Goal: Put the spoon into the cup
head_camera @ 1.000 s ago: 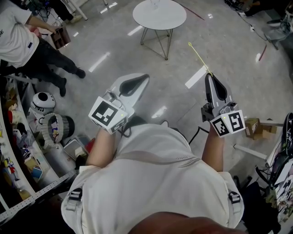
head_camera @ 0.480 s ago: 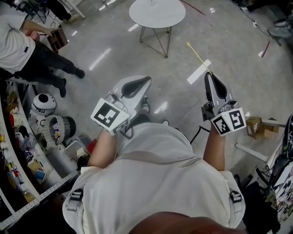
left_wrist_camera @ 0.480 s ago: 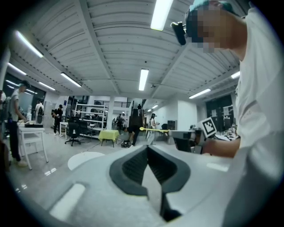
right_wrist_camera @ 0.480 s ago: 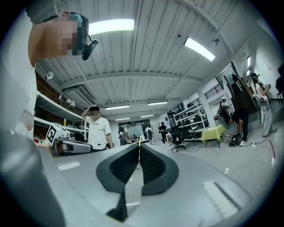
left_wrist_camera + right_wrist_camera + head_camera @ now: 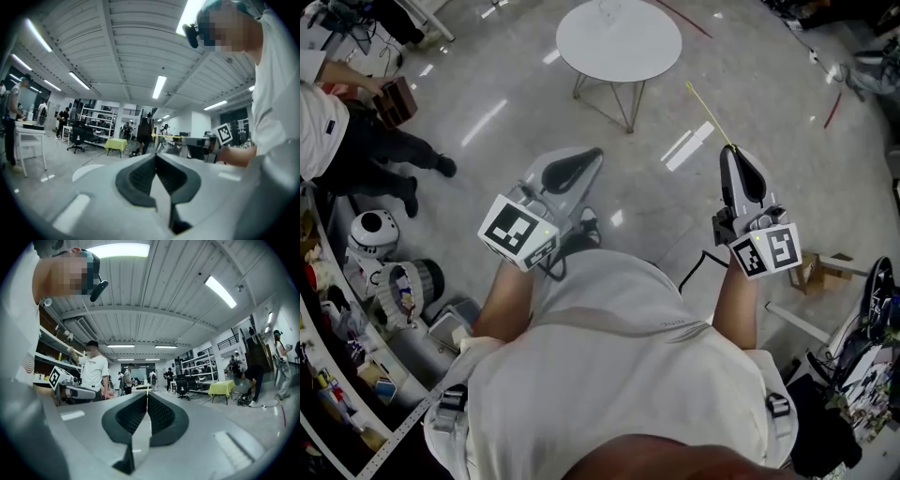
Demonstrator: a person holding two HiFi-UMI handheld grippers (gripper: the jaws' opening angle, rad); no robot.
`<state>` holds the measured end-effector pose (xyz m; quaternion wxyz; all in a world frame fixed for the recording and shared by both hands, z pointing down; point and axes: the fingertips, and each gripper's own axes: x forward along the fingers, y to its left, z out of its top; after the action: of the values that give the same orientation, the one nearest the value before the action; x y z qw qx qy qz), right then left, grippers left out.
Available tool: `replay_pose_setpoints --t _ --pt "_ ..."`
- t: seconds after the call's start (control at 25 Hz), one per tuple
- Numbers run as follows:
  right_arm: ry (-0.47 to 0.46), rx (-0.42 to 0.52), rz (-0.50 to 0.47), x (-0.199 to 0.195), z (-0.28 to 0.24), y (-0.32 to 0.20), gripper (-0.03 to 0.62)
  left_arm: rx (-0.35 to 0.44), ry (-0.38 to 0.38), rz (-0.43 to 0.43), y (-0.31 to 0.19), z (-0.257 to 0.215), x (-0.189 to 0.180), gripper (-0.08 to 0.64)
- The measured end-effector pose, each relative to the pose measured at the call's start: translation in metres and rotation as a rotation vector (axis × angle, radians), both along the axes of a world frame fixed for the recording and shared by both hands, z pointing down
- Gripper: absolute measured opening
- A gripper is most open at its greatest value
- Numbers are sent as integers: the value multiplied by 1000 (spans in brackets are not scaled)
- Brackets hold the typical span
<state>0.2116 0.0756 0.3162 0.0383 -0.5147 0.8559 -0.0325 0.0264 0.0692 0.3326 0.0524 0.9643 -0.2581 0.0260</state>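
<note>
In the head view both grippers are held level in front of the person's body, above the floor. My right gripper is shut on a thin yellow spoon, whose long handle sticks out forward past the fingertips. The right gripper view shows the same spoon as a fine yellow line pinched between the closed pads of the right gripper. My left gripper is shut with nothing in it; its pads meet at the tip of the left gripper. A small clear object stands on the round table, too small to tell what it is.
A round white table on wire legs stands ahead on the shiny grey floor. A person stands at the left beside cluttered shelves and a white round-headed device. A cardboard box and white bars lie at the right.
Both grippers and the person holding them have moved forward toward the round table, which now lies nearer. The spoon stays in the right gripper; the left stays shut.
</note>
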Motion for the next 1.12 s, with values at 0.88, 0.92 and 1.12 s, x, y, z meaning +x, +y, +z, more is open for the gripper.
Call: replay_pose_setpoints --t 0.88,0.92,1.12 --pt "148 -19 -56 -141 -7 -235 11 -11 58 -58 -231 7 -140 2" --pt "147 -17 -65 -142 -7 -244 11 -10 58 -65 -238 8 -140 2" --pt "137 -12 -123 -139 -1 -295 11 -1 41 -123 -280 8 -136 2"
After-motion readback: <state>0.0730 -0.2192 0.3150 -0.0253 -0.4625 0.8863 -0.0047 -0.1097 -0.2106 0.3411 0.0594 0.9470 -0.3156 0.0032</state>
